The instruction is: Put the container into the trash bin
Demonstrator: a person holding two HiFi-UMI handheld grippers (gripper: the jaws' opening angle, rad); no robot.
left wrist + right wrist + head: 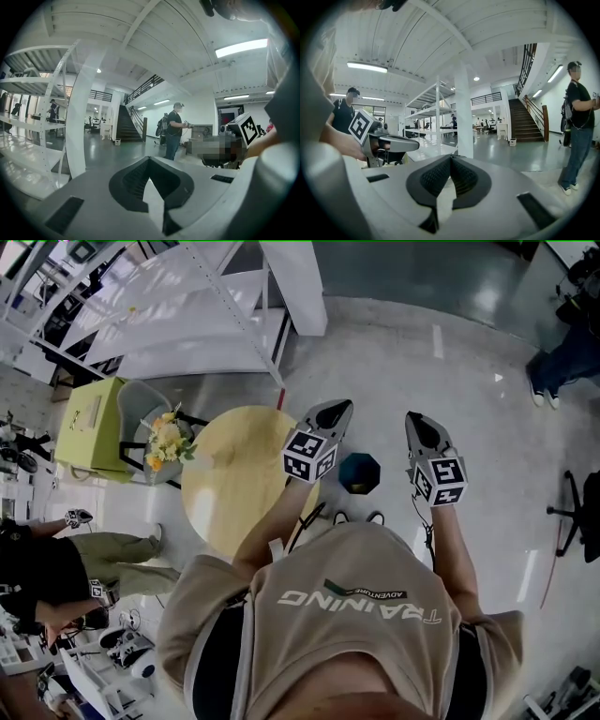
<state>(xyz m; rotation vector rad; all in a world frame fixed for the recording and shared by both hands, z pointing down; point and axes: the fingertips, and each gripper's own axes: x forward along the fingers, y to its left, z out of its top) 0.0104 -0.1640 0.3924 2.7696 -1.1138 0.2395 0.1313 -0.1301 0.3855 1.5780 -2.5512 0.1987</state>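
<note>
Grippers raised, empty
Jaws of left gripper [333,412] and right gripper [419,425] pressed together (nothing between); trash bin [359,472] at round table's [234,479] three o'clock.

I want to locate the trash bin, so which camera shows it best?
The head view: seen from above, the dark trash bin stands beside the round yellow table. Both gripper views look outward, not down, and show none of it.

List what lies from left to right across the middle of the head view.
Green box → flowers → round yellow table → left gripper → dark bin → right gripper
</note>
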